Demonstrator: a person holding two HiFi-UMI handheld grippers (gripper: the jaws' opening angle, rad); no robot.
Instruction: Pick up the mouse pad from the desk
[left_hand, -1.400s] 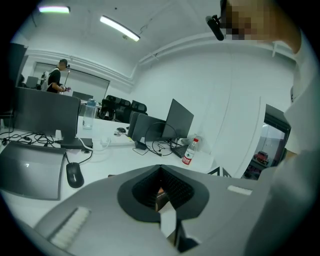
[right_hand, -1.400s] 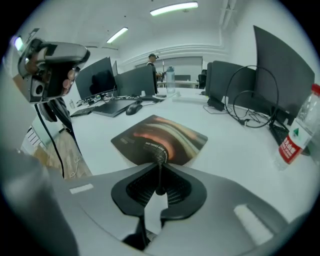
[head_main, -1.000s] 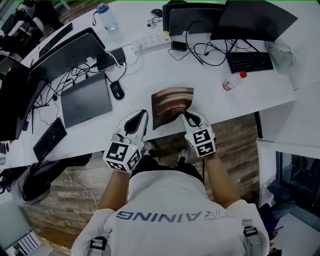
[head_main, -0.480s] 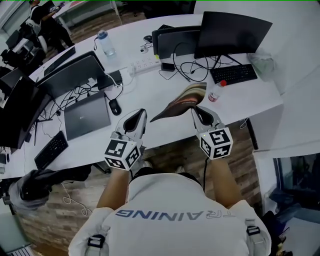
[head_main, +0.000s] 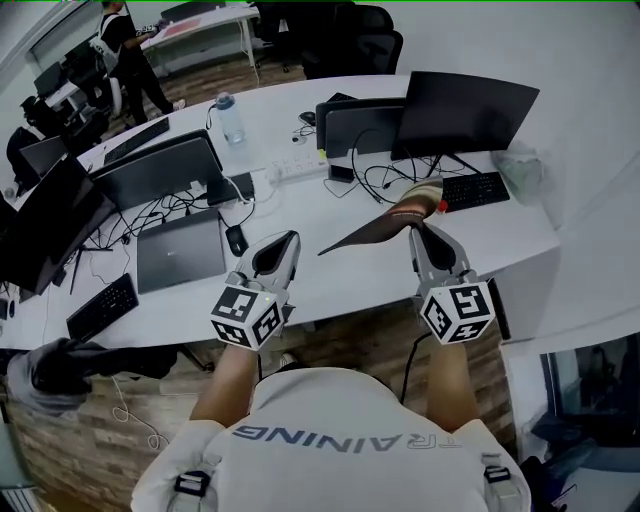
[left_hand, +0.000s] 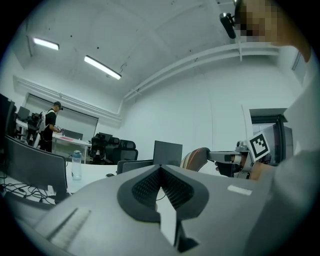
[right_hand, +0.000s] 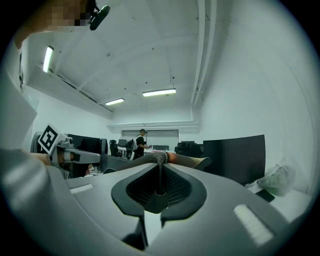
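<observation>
Our right gripper (head_main: 420, 226) pinches the mouse pad (head_main: 380, 225) by one edge. The pad hangs clear above the desk (head_main: 330, 285) near its front edge, its long axis running left toward our left gripper (head_main: 287, 240), which is closed on nothing.

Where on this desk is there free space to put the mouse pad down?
The front strip of the desk is bare, between the mouse and the black keyboard, below the mouse pad held up by the right gripper. Behind it, cables and monitors crowd; left, the laptop.
</observation>
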